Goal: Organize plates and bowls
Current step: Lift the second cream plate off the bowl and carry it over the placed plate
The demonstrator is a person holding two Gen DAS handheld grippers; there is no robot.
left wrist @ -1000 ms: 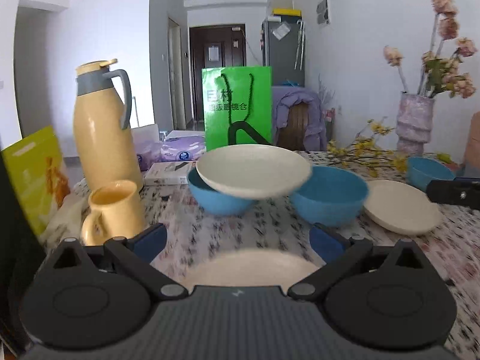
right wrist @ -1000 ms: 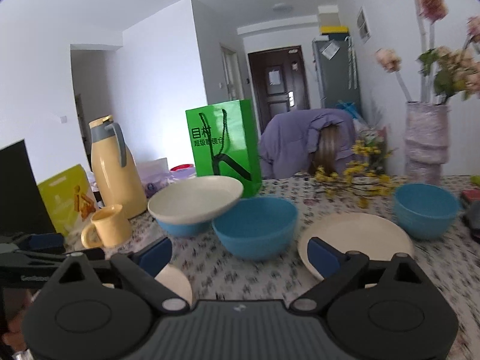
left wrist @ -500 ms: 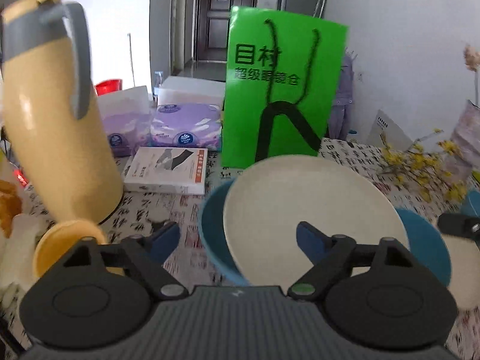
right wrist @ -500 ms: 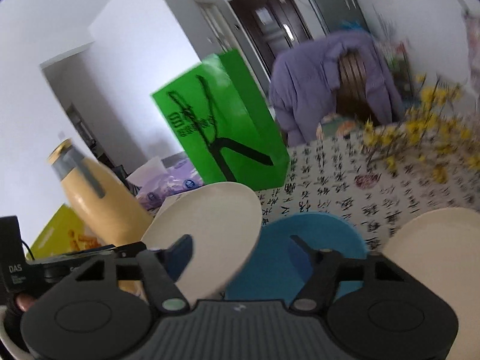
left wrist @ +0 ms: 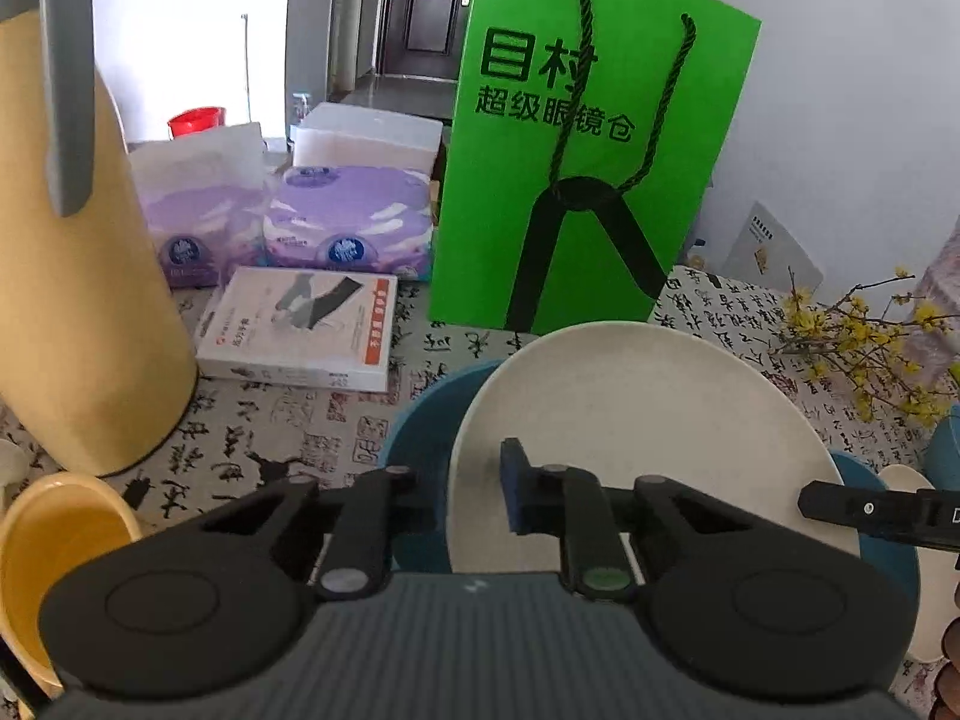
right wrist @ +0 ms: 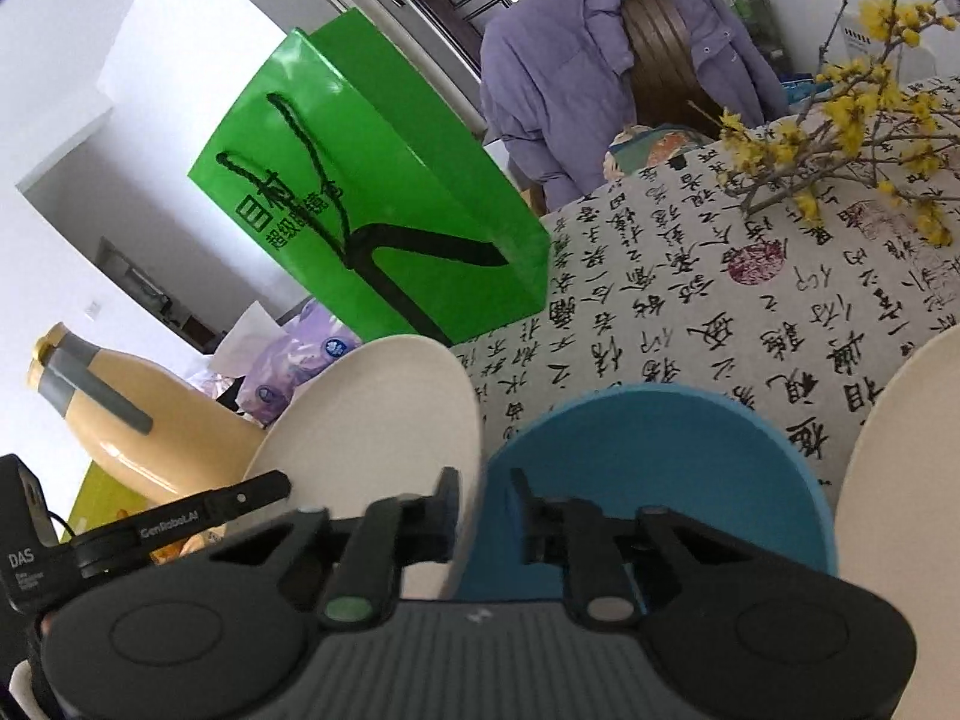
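While your left tongs [left wrist: 474,492] close on the near rim of the cream plate [left wrist: 636,420], one blue pad sits on the plate's upper face and the other finger goes under the rim, so the plate is pinched between them. That plate rests tilted across two blue bowls: the left blue bowl [left wrist: 414,450] shows under its left edge, and the right blue bowl [right wrist: 648,462] lies under its right edge. Your right tongs [right wrist: 483,504] are drawn tight on the near wall of the right blue bowl, one finger inside the bowl and the other outside it, beneath the plate's edge. From the left wrist view the tip of your right tongs reaches in from the right, over the plate's rim. A second cream plate [right wrist: 900,480] lies flat on the patterned surface [right wrist: 690,300] just beside the right bowl. Behind the dishes stands a green paper bag [left wrist: 588,150]. A yellow thermos [left wrist: 66,276] and a yellow mug [left wrist: 54,546] sit to the left, well apart from the bowls. Yellow flowering twigs [right wrist: 840,138] lie across the far right of the surface.
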